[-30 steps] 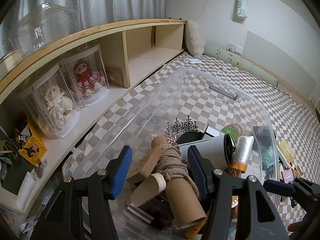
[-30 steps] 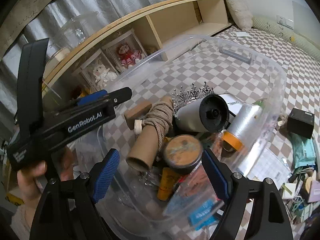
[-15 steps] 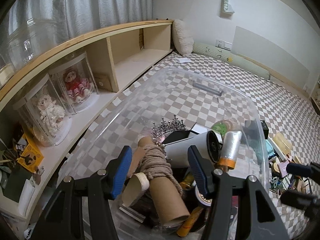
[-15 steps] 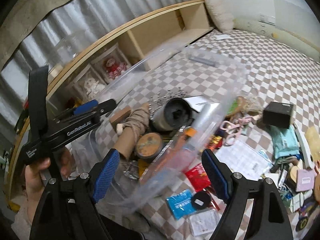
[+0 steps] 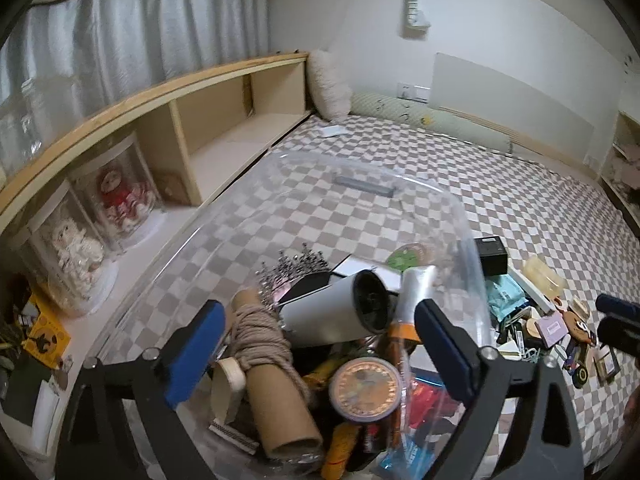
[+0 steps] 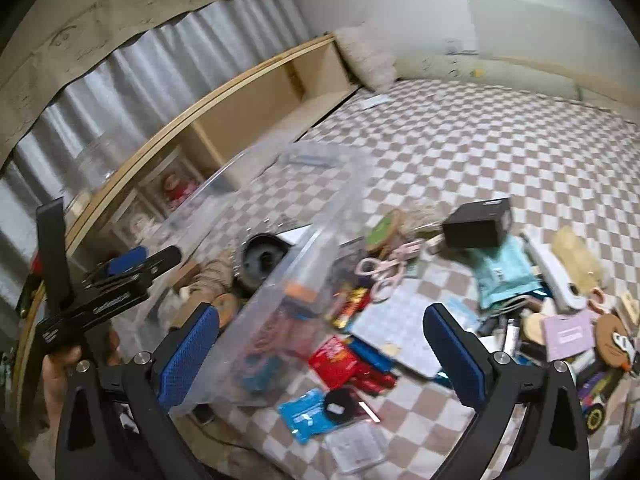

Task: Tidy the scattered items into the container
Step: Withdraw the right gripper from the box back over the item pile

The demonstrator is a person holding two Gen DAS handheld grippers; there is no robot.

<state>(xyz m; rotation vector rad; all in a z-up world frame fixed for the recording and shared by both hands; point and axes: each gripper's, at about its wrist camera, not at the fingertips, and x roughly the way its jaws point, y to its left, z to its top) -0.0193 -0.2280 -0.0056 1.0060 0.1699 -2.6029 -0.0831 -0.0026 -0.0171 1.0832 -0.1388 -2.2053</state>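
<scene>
both grippers gape empty, the left gripper over the clear bin already holding a rope-wound tube and round tin, the right gripper facing floor clutter like pink scissors, seemingly seeking another pick.

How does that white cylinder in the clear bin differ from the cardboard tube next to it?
The white cylinder is smooth, fat and short, with a black end cap facing the camera. The cardboard tube is brown, longer and slimmer, with an open hollow end and rope wound round its middle. Both lie on their sides inside the bin.
</scene>
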